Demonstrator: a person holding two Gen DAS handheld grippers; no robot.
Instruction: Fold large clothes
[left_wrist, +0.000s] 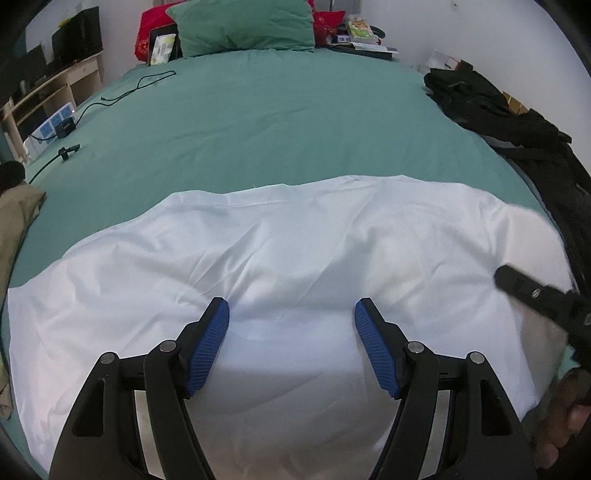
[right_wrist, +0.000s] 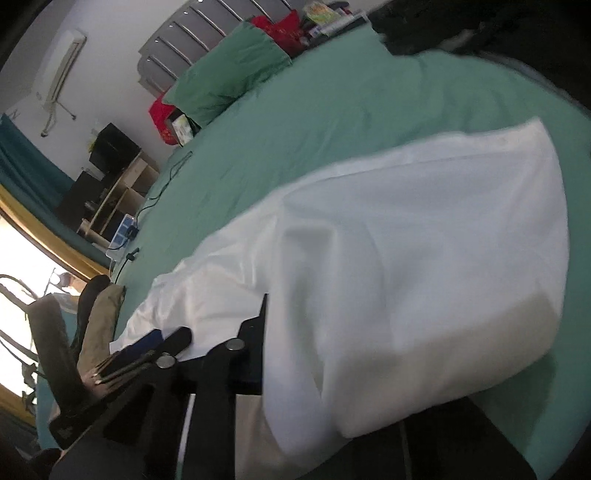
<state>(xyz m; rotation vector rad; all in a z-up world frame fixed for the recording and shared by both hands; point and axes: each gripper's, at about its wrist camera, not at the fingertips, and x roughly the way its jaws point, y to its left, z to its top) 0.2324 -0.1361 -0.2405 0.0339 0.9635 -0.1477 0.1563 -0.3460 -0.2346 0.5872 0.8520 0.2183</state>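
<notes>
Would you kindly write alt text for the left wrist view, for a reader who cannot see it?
Open left tongs with blue pads hover over a white garment spread on a green bed. A green pillow lies at the head, dark clothes along the right edge.

Large white garment (left_wrist: 295, 251), smooth and lightly creased, spread across near end of green bed, one edge lifted.
</notes>
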